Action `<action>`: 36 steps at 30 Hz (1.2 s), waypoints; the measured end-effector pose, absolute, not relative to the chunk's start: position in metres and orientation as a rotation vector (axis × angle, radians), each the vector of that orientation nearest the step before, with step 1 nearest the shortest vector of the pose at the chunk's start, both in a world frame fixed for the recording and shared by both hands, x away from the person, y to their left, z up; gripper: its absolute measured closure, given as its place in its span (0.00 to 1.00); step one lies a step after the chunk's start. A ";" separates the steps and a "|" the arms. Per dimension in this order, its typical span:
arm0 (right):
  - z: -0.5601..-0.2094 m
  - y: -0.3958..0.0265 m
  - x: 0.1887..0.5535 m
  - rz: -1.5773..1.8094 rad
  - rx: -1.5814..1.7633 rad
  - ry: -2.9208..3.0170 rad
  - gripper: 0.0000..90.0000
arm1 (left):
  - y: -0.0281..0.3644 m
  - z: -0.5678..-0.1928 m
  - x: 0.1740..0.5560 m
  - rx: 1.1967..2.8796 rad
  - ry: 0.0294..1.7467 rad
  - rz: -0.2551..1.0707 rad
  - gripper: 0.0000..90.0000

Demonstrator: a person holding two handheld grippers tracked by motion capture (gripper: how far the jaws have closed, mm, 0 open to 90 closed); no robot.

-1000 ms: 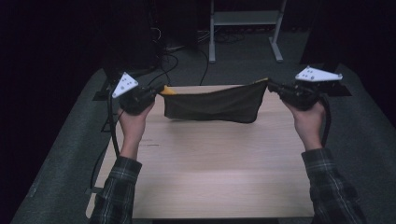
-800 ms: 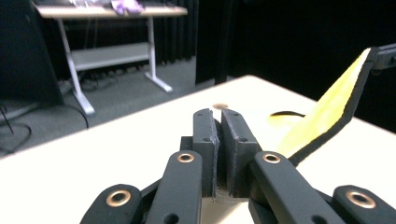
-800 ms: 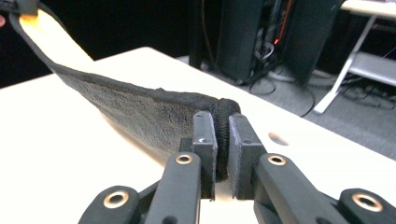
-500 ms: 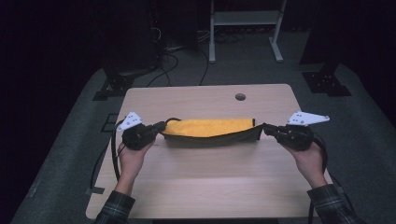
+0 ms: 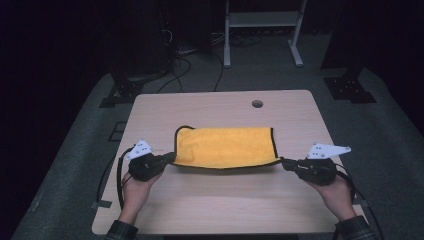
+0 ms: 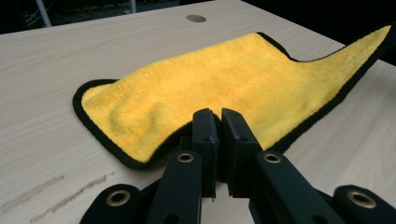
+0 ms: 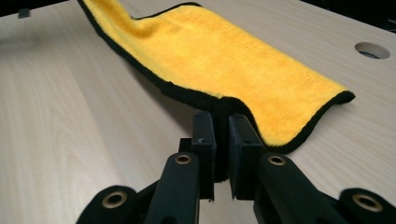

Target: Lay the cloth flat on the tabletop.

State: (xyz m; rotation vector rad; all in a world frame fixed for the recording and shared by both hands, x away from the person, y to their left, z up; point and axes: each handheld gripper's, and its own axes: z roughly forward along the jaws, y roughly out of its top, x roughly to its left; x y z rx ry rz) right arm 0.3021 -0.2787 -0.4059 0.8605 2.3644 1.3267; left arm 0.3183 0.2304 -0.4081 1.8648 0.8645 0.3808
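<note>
A yellow cloth with a black border lies spread on the wooden table, its far part flat and its near edge lifted. My left gripper is shut on the cloth's near left corner. My right gripper is shut on the near right corner. In the left gripper view the cloth stretches away from the closed jaws, with the far corner raised toward the other hand. In the right gripper view the black hem of the cloth is pinched between the jaws.
A round cable hole sits in the table near its far edge. Beyond the table stand a white frame and dark stands on a grey floor, with cables trailing. The table edges lie close to both hands.
Both grippers came down and toward the person with the cloth. It hung between them above the far table edge; now its yellow side lies on the tabletop.
</note>
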 end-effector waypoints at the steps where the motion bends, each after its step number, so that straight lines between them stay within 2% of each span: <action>1: -0.407 -0.279 0.298 1.332 0.861 2.365 0.91 | 0.231 -0.408 0.315 1.866 0.863 0.379 0.94; 12: -0.418 -0.275 0.258 1.297 0.824 2.448 0.91 | 0.240 -0.420 0.284 1.899 0.896 0.332 0.93; 27: -0.430 -0.287 0.230 1.279 0.853 2.507 0.91 | 0.235 -0.436 0.250 1.965 0.914 0.229 0.93; 36: -0.443 -0.287 0.218 1.229 0.877 2.582 0.90 | 0.230 -0.448 0.238 2.064 0.944 0.219 0.93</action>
